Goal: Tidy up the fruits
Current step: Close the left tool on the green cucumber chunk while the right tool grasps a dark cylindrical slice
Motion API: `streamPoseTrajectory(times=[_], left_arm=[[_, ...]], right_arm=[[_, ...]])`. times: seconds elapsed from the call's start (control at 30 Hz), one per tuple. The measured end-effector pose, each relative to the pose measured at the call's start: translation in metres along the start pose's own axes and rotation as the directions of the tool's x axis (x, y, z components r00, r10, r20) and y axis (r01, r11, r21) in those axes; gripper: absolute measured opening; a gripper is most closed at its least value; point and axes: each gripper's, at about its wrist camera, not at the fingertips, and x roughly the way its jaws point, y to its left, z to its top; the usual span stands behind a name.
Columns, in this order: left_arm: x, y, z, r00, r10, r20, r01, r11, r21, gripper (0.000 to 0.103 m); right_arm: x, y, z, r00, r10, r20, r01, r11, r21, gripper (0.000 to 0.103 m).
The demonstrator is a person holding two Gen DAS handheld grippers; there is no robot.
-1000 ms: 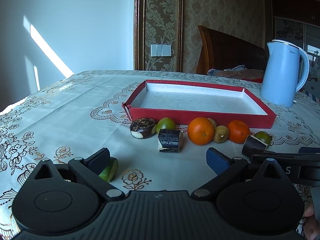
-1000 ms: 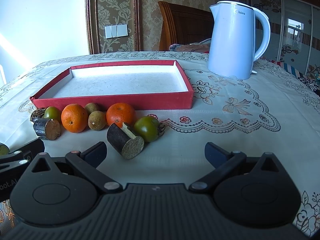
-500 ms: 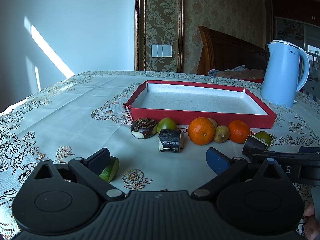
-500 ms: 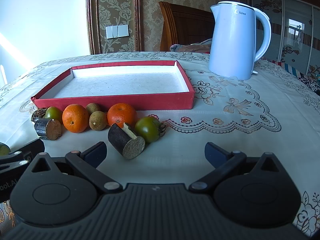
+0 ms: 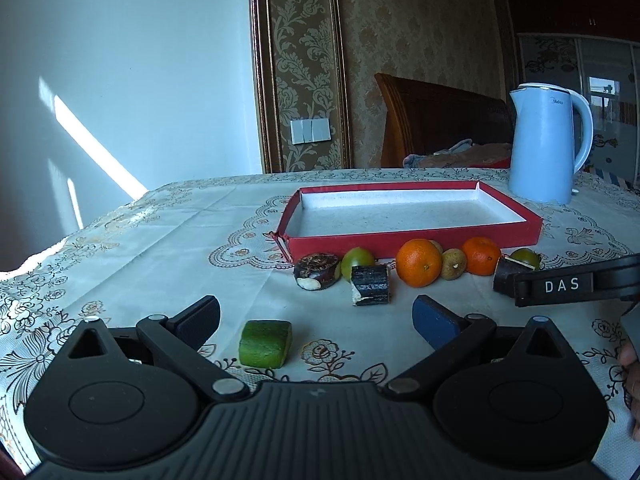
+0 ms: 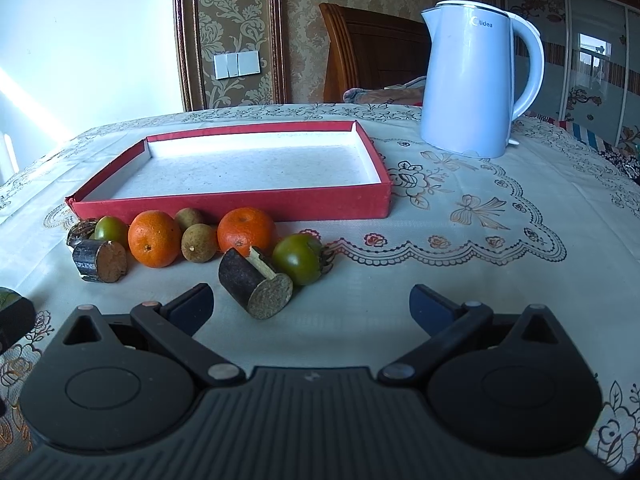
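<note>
A: Left gripper [image 5: 316, 318] hovers, jaws spread, the green chunk [image 5: 265, 343] on the counter between them; right gripper [image 6: 311, 304] spread too, near the dark cylinder [image 6: 253, 283]

B: Red tray [image 6: 224, 203] is bare, so nothing's sorted; close on the chunk

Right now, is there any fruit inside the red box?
No. The red box shows only its bare white bottom. The oranges and other fruit sit outside, along its front wall. That wall hides a thin strip of the bottom.
</note>
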Motion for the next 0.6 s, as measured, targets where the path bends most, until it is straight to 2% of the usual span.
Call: streamPoseTrajectory(times=[0.1,0.27,0.5,0.57,0.6], left_arm=[[-0.010,0.016,0.001,1.000,0.004,0.025,-0.003,1.000,-0.013,0.103],[-0.006,0.024,0.002,1.000,-0.018,0.006,0.018,1.000,-0.009,0.103],[0.010,0.030,0.000,0.997,-0.011,-0.080,0.007,0.999,-0.053,0.102],[0.014,0.031,0.000,0.996,-0.023,-0.091,0.018,0.998,-0.058,0.099],[0.016,0.031,0.000,0.995,-0.024,-0.102,0.018,0.998,-0.061,0.092]], right_arm=[[0.000,-0.001,0.000,1.000,0.003,0.001,-0.003,1.000,0.000,0.103],[0.000,-0.002,0.000,1.000,0.005,0.003,-0.005,1.000,0.004,0.103],[0.000,-0.003,-0.001,1.000,0.010,0.006,-0.010,1.000,0.008,0.103],[0.000,-0.003,-0.001,1.000,0.010,0.007,-0.010,1.000,0.008,0.103],[0.000,-0.003,-0.001,1.000,0.011,0.007,-0.011,1.000,0.009,0.103]])
